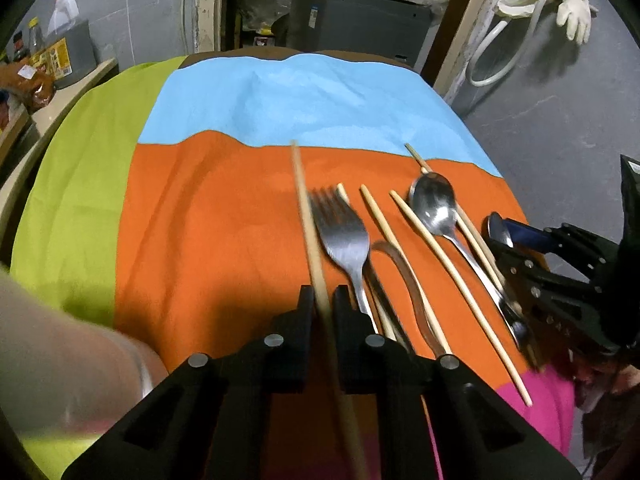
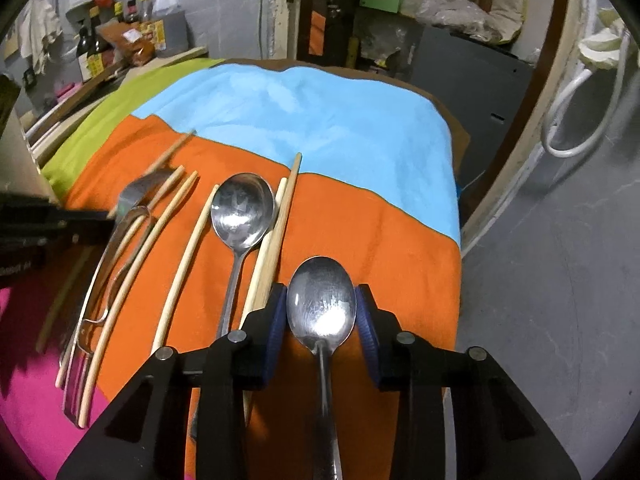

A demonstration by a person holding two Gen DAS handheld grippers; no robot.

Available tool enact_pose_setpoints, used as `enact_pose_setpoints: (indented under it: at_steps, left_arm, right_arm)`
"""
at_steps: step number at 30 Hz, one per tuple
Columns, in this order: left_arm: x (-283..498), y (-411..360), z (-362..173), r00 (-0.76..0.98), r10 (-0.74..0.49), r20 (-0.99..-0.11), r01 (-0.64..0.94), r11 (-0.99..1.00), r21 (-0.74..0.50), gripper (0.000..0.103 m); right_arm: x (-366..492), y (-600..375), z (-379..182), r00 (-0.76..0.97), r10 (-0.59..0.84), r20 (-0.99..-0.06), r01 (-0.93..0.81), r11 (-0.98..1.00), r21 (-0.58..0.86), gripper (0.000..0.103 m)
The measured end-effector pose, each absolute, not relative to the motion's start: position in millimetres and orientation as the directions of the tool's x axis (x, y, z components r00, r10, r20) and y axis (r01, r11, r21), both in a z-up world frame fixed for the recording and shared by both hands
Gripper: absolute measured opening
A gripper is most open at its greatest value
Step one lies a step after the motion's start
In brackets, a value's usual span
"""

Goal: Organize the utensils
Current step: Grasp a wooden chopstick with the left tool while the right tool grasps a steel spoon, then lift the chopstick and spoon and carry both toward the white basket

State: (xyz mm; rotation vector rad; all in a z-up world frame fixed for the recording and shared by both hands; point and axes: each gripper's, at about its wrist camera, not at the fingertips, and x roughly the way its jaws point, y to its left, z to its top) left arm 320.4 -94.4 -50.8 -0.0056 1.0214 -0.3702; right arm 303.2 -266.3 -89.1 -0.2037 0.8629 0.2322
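My right tool (image 2: 321,310) brackets a spoon (image 2: 321,300); a second spoon (image 2: 242,210) and chopsticks (image 2: 276,232) lie on the table (image 2: 400,240).

Matte black plastic throughout the left gripper (image 1: 323,300): two blocky square-ended fingers (image 1: 306,312), angular linkage arms with triangular cut-outs behind them, round silver pivot pins at each joint. Same black build on the right gripper (image 2: 321,312), but with ribbed dark blue pads (image 2: 278,320) lining the inner faces of the fingers. Clear bangle (image 1: 142,364) on the wrist beside the left gripper's base.
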Motion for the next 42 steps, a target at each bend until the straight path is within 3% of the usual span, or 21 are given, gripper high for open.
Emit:
enact_pose_setpoints:
  at_steps: [6, 14, 19, 28, 35, 42]
  left_arm:
    - [284, -89, -38, 0.503, -0.378, -0.777, 0.348, 0.912, -0.219, 0.004]
    - [234, -61, 15, 0.713, -0.477, -0.514, 0.39, 0.879, -0.273, 0.004]
    - [226, -30, 58, 0.827, -0.435, -0.357, 0.363, 0.897, -0.252, 0.004]
    - [230, 59, 108, 0.938, -0.303, -0.165, 0.257, 0.933, -0.252, 0.005]
    - [259, 139, 107, 0.979, -0.178, -0.102, 0.131, 0.925, -0.356, 0.005]
    - [273, 177, 86, 0.99, -0.09, -0.109, 0.036, 0.906, -0.423, 0.005]
  right_arm:
    - [265, -265, -64, 0.737, 0.134, -0.663, -0.23, 0.971, -0.06, 0.031]
    - [214, -235, -7, 0.891, 0.188, -0.412, -0.218, 0.976, -0.025, 0.031]
    - [203, -197, 37, 0.938, 0.26, -0.23, -0.267, 0.964, 0.001, 0.031]
    - [215, -126, 94, 0.93, 0.366, 0.029, -0.367, 0.923, 0.118, 0.031]
    - [248, -86, 103, 0.896, 0.42, 0.146, -0.444, 0.856, 0.265, 0.031]
    - [271, -67, 74, 0.912, 0.376, 0.165, -0.411, 0.85, 0.33, 0.031]
